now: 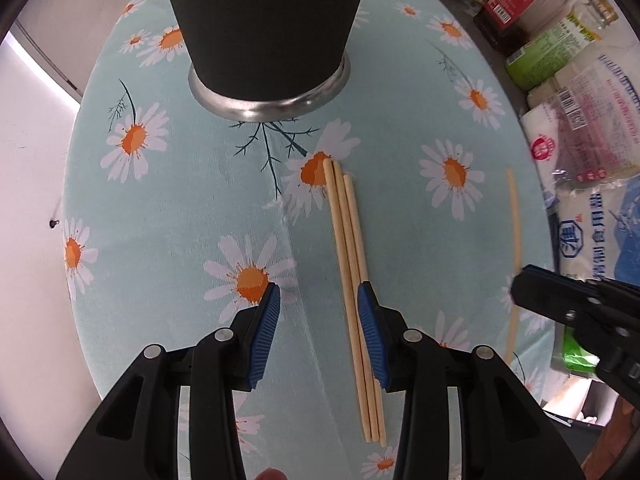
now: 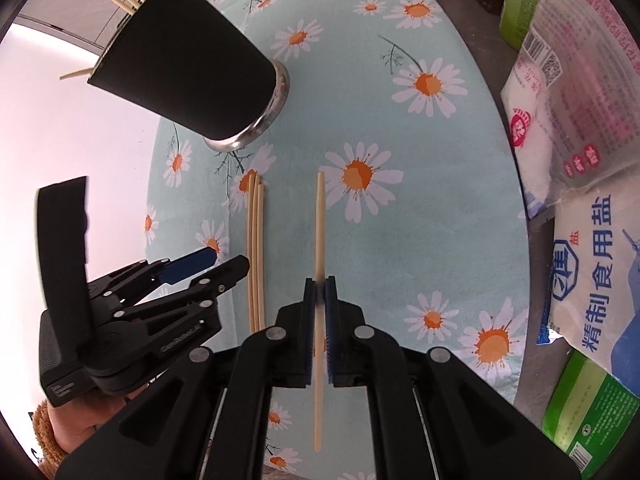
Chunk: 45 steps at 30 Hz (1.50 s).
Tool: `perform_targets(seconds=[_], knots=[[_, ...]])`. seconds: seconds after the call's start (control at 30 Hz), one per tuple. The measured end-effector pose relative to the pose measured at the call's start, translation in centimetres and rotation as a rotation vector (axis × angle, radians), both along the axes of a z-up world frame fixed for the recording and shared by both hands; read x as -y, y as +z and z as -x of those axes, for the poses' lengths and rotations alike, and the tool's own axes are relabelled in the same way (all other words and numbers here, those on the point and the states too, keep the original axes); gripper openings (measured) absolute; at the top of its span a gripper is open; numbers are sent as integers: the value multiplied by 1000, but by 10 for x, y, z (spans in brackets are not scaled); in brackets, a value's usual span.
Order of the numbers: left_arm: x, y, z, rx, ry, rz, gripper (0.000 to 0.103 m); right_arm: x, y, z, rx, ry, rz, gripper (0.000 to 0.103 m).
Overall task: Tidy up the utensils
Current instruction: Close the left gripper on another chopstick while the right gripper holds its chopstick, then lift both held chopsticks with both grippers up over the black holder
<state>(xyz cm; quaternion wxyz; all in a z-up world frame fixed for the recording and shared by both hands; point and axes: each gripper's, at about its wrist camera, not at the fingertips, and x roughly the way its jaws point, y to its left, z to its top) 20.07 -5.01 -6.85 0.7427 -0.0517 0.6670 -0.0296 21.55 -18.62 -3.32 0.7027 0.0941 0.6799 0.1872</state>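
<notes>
My right claw pinching one chopstick, my left claw spread above three chopsticks lying on the daisy-cloth desk, near the black cup

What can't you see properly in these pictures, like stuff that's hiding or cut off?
- Left wrist view: the top of the black cup is cut off by the picture's upper edge, so its inside is hidden.
- Left wrist view: the single chopstick is partly covered by the right gripper.
- Right wrist view: the three loose chopsticks run behind the left gripper.
- Both views: bottles and bags are cut off at the right edge.
</notes>
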Motion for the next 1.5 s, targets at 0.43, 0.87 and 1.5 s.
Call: perform_targets(seconds=[0.43, 0.87, 1.5], knots=[[12, -8, -25, -20, 21, -60, 39, 12, 12, -4, 7, 21, -23, 5], [24, -15, -38, -52, 1, -139, 29, 12, 15, -7, 11, 27, -36, 5], [0, -20, -36, -48, 48, -11, 4, 3, 16, -7, 14, 48, -36, 5]])
